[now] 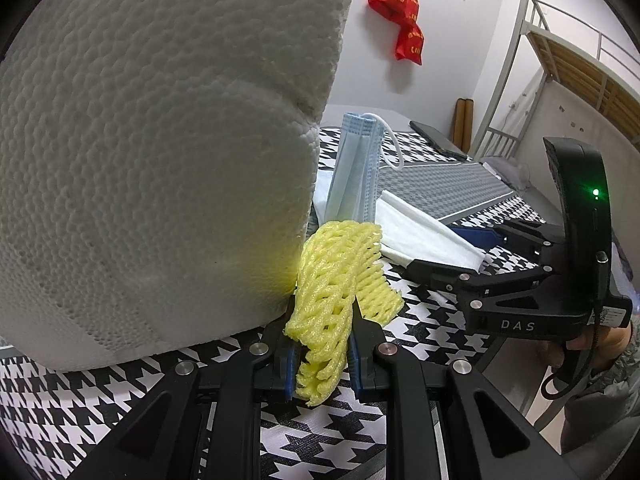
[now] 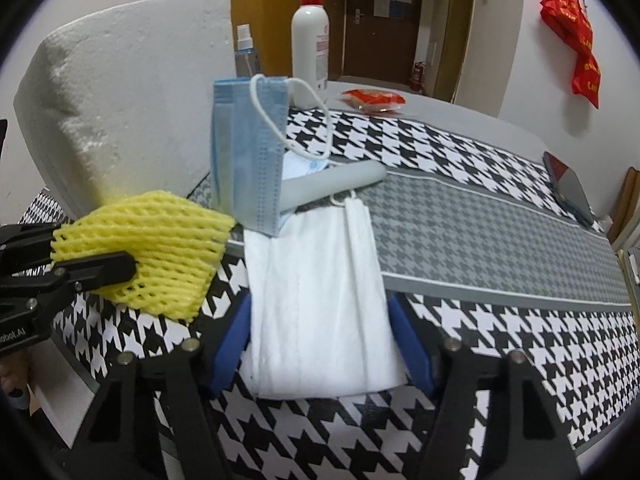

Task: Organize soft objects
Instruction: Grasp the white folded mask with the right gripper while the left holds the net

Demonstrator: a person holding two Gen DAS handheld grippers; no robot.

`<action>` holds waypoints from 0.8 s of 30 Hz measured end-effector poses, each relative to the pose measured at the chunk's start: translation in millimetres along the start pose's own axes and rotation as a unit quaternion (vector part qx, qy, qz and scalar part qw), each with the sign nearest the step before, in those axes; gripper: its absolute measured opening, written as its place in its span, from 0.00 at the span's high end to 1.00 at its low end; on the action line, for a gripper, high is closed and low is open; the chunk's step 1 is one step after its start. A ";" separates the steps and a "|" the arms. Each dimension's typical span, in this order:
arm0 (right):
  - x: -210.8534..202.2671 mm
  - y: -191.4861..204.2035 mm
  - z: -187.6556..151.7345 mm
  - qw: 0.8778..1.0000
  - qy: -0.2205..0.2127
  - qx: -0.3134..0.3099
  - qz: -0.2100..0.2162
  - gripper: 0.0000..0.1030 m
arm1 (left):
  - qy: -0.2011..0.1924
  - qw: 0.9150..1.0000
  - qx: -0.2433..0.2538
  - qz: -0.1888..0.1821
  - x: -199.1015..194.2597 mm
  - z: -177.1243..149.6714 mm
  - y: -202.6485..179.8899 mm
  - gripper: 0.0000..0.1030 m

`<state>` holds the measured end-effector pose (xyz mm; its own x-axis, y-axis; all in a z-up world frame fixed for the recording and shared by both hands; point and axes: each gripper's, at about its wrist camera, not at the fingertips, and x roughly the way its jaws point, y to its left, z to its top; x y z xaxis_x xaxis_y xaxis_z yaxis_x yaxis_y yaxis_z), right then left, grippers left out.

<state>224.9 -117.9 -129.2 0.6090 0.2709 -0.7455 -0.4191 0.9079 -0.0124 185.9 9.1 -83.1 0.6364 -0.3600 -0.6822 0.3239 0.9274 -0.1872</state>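
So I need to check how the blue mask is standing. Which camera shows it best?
The right wrist view: the blue mask shows whole and upright, ear loop visible. The left wrist view shows it too, but the yellow foam net hides its lower end.

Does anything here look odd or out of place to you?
The blue face mask stands upright on its edge, propped near the white foam block, while the white mask lies flat between the right tongs. Nothing looks spilled or damaged.

The foam net (image 2: 140, 256) lies left of the flat mask (image 2: 316, 300), before the foam block (image 2: 132, 92). The upright mask (image 2: 248, 148) stands behind both, on the tablecloth (image 2: 500, 344).
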 end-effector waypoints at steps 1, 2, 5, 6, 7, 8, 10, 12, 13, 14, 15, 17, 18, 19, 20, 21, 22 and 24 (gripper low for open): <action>0.1 -0.2 0.8 1.000 0.000 0.000 0.000 0.34 | 0.000 1.000 0.001 0.000 -0.1 -0.1 -0.2 0.80; -0.6 0.4 0.6 1.000 0.000 -0.001 0.001 0.36 | 0.000 1.000 0.001 0.000 0.1 -0.1 -0.6 0.80; -2.0 -0.1 0.0 1.000 -0.001 -0.001 0.001 0.40 | -0.001 1.000 0.000 0.000 0.1 0.0 -0.3 0.80; -1.9 -0.2 0.3 1.000 0.000 -0.002 0.002 0.40 | -0.002 1.000 0.000 -0.001 -0.4 0.1 -0.3 0.80; -1.7 -0.3 0.7 1.000 0.000 -0.001 0.003 0.40 | -0.002 1.000 0.000 -0.001 -0.3 0.0 -0.3 0.80; -2.0 -0.4 0.6 1.000 0.001 0.000 0.003 0.40 | -0.002 1.000 0.000 -0.001 -0.4 0.0 -0.4 0.80; -1.9 -0.3 0.5 1.000 0.001 -0.002 0.002 0.40 | -0.003 1.000 0.000 -0.001 -0.2 0.0 0.2 0.80; -2.0 -0.3 0.6 1.000 0.001 -0.003 0.002 0.40 | -0.003 1.000 0.000 -0.001 0.2 0.2 0.4 0.80; -2.0 -0.6 0.6 1.000 0.001 -0.002 0.003 0.40 | -0.003 1.000 0.000 -0.001 0.0 0.4 0.5 0.80; -2.3 -0.3 0.4 1.000 0.000 -0.003 0.002 0.40 | -0.003 1.000 0.000 -0.001 -0.2 0.5 0.6 0.80; -1.5 0.3 0.8 1.000 -0.001 -0.005 0.001 0.40 | -0.003 1.000 0.000 -0.001 -0.2 0.6 0.6 0.80; -1.8 1.2 0.4 1.000 -0.001 -0.007 0.002 0.40 | -0.004 1.000 -0.001 0.000 -0.2 1.0 1.2 0.80; -1.7 1.3 0.5 1.000 0.000 -0.007 0.002 0.40 | -0.004 1.000 -0.002 0.000 -0.1 1.0 1.2 0.80; -1.8 1.8 0.6 1.000 0.001 -0.008 0.002 0.40 | -0.004 1.000 -0.002 0.001 -0.2 1.0 1.1 0.80; -1.9 1.7 0.9 1.000 0.002 -0.007 0.005 0.40 | -0.005 1.000 -0.002 0.001 -0.8 1.0 0.9 0.80; -1.7 1.0 0.9 1.000 0.002 -0.006 0.006 0.40 | -0.006 1.000 -0.002 0.001 -1.0 0.9 0.6 0.80; -1.8 1.3 0.8 1.000 0.001 -0.008 0.005 0.40 | -0.006 1.000 -0.001 0.002 -1.1 0.9 0.4 0.80; -1.8 1.0 0.4 1.000 0.001 -0.006 0.005 0.40 | -0.007 1.000 -0.002 0.003 -1.5 0.8 0.4 0.80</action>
<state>223.7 -117.3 -127.6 0.6037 0.2795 -0.7466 -0.4329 0.9014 -0.0126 185.6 9.9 -81.7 0.6482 -0.3549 -0.6738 0.3170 0.9302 -0.1849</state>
